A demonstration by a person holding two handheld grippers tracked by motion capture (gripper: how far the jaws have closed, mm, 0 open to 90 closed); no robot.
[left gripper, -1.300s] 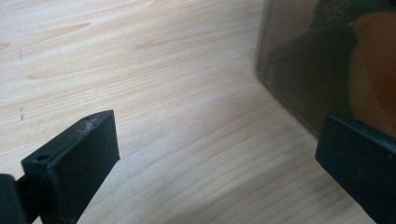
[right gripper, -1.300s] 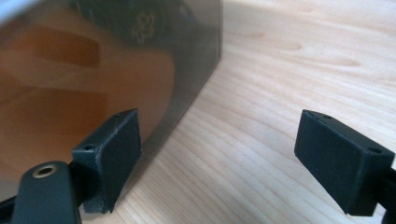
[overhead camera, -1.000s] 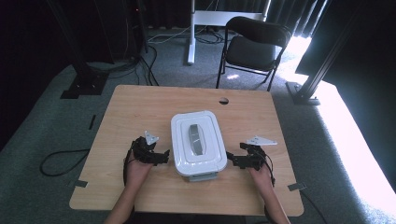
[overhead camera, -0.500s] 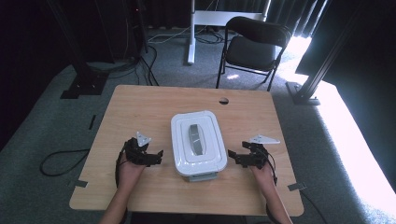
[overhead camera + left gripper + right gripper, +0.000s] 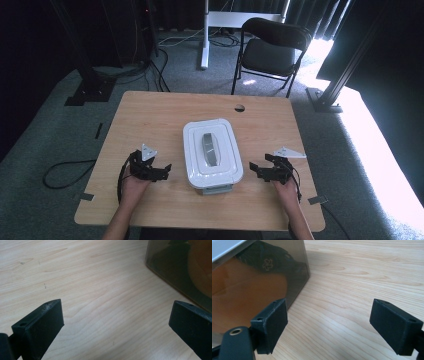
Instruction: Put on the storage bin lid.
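A storage box with a white lid and grey handle point(image 5: 212, 151) sits in the middle of the wooden table point(image 5: 150, 115). My left gripper point(image 5: 164, 171) rests low over the table just left of the box, jaws open and pointing at it. On the box's right my right gripper point(image 5: 254, 169) stands open the same way. In the left gripper view the box's dark translucent wall point(image 5: 175, 270) is at the upper right, apart from the open gripper point(image 5: 117, 322). In the right gripper view the box wall point(image 5: 257, 282) with orange contents stands close behind the left jaw of the open gripper point(image 5: 329, 325).
A round cable hole point(image 5: 239, 107) lies near the table's far edge. A black folding chair point(image 5: 272, 50) and a white desk leg point(image 5: 205, 35) stand beyond the table. Cables point(image 5: 65, 170) lie on the grey carpet at the left.
My left gripper has drawn back a little away from the box's left side. The right gripper has hardly shifted, and the box has stayed put.
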